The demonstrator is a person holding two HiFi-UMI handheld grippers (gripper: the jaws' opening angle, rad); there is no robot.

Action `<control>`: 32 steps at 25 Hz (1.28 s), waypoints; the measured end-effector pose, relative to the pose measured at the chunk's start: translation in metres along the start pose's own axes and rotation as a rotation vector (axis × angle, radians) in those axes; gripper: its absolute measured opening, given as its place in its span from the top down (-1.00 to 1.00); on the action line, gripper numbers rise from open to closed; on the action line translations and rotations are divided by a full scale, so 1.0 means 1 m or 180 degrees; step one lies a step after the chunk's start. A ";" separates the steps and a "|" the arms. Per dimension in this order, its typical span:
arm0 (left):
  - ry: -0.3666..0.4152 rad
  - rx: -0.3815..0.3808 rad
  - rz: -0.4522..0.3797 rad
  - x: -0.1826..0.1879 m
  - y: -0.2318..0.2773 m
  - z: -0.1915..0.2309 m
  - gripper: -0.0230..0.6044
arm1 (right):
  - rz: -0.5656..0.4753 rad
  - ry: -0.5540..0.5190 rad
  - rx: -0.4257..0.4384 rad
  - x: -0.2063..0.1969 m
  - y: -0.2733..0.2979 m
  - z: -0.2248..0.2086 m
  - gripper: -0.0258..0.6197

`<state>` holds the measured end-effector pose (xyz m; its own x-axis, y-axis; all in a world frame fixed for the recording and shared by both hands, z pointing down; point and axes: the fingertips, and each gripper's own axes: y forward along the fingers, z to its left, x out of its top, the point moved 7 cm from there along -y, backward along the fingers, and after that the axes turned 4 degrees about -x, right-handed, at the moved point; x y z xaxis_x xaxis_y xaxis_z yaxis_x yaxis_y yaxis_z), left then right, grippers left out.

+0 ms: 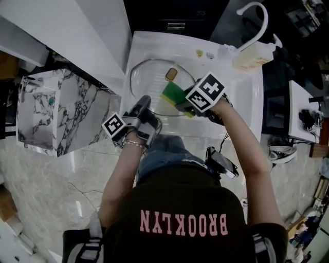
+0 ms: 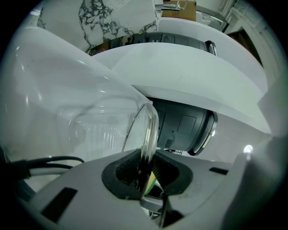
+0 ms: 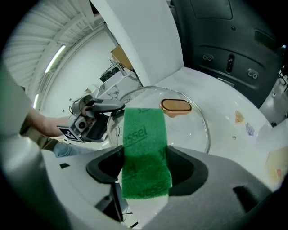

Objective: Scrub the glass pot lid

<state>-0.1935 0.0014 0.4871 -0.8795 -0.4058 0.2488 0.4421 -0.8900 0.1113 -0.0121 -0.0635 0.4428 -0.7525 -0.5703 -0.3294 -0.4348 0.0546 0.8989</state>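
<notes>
Glass pot lid point(image 1: 149, 77) lies in the white sink point(image 1: 241, 102), upper middle. Left claw point(image 1: 142, 106) is clenched on its rim; right claw point(image 1: 181, 105) grasps a green sponge point(image 1: 172, 93) over the glass. Scrubbing seems in hand; the next move probably needs firm strokes across the glass.

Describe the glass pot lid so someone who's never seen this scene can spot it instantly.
Find the white sink with the curved faucet. In its basin sits the glass lid, its near rim clamped by the left gripper. It is the only see-through disc, with an amber knob, unlike the green sponge in the right gripper.
</notes>
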 end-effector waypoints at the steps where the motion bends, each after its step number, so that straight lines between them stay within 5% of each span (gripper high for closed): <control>1: -0.0003 0.0005 -0.0002 0.000 0.000 0.000 0.75 | 0.0027 -0.0001 0.0073 -0.001 0.000 -0.002 0.02; 4: -0.0014 0.0010 -0.0005 0.000 -0.003 0.000 0.75 | 0.0154 -0.0048 0.0174 -0.005 0.001 -0.010 0.02; 10: -0.0057 0.0020 0.0051 -0.001 -0.003 -0.002 0.75 | 0.0296 -0.0125 -0.0040 -0.011 0.006 -0.047 0.02; 17: -0.0060 0.0067 0.0020 0.000 -0.004 0.000 0.74 | 0.0511 -0.0448 0.0347 -0.001 0.020 -0.085 0.02; 27: -0.0047 0.0137 -0.0068 -0.001 -0.006 0.001 0.73 | 0.0456 -0.0136 0.0146 0.023 0.047 -0.145 0.03; 32: -0.0067 0.0153 -0.0099 -0.003 -0.007 0.004 0.71 | 0.0333 0.0009 -0.0235 0.033 0.057 -0.170 0.03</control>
<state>-0.1931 0.0097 0.4896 -0.8892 -0.3732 0.2647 0.4231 -0.8909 0.1652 0.0223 -0.2181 0.5328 -0.7904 -0.5670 -0.2320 -0.3163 0.0534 0.9472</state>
